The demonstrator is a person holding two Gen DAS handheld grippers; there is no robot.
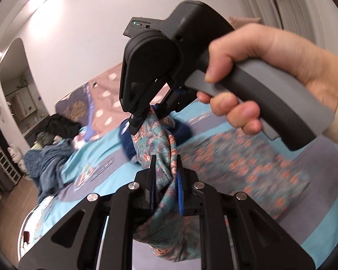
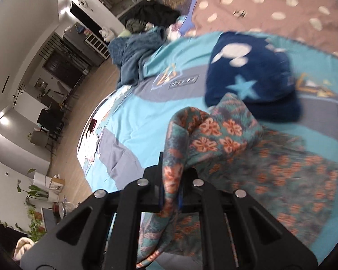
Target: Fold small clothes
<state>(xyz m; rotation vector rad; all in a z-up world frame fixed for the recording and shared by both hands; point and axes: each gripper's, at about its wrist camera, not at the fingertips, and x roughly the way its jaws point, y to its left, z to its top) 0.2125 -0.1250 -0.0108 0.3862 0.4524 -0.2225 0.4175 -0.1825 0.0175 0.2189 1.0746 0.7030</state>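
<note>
A small teal garment with orange flowers (image 1: 162, 148) is held up over the bed between both grippers. My left gripper (image 1: 165, 177) is shut on one bunched edge of it. My right gripper (image 2: 171, 180) is shut on another edge of the floral garment (image 2: 214, 139); in the left wrist view the right gripper (image 1: 144, 117) shows straight ahead, a hand on its grey handle. The rest of the cloth trails down onto the bed (image 2: 304, 175), blurred.
A folded navy garment with a blue star (image 2: 250, 78) lies just beyond the floral one. A pile of dark and blue clothes (image 2: 135, 49) sits at the far bed edge. The bed has a turquoise and grey cover (image 2: 135, 121) and pink dotted bedding (image 2: 270, 4). The wooden floor (image 2: 90, 94) lies left.
</note>
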